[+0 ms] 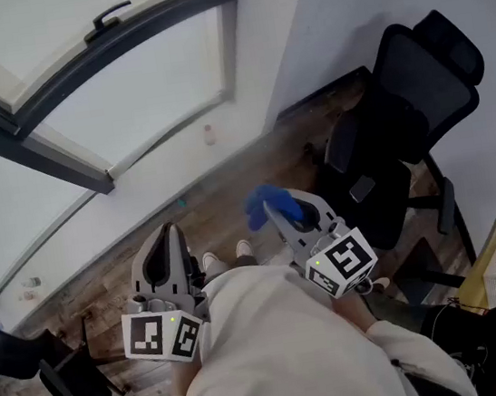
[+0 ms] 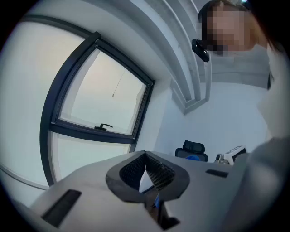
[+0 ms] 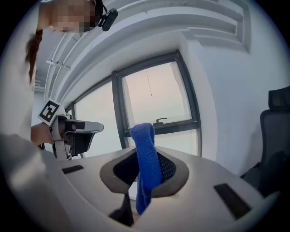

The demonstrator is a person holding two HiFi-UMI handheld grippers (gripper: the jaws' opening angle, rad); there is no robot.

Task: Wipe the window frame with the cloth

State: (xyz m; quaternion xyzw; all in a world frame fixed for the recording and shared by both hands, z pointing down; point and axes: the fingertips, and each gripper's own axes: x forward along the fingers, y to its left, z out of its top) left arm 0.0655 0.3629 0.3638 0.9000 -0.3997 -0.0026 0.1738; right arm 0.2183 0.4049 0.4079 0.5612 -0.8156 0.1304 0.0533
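Short of the window frame [image 1: 60,151]: cloth gripped, wiping not begun

Between the closed jaws of the right gripper [image 3: 146,159] a blue cloth [image 3: 144,145] is pinched, its fold standing up above the pads. The left gripper [image 2: 146,164] is held with its jaws together and nothing between them. Both grippers are seen low in the head view, well apart from the dark frame, and no contact is shown. The grasp is judged done; the reach and all wiping are left.

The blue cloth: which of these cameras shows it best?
The right gripper view. There the cloth fills the middle, a folded strip pinched in the jaws of the right gripper. The head view shows only a small blue lump at that gripper's tip. The left gripper view gives at most a tiny blue patch.
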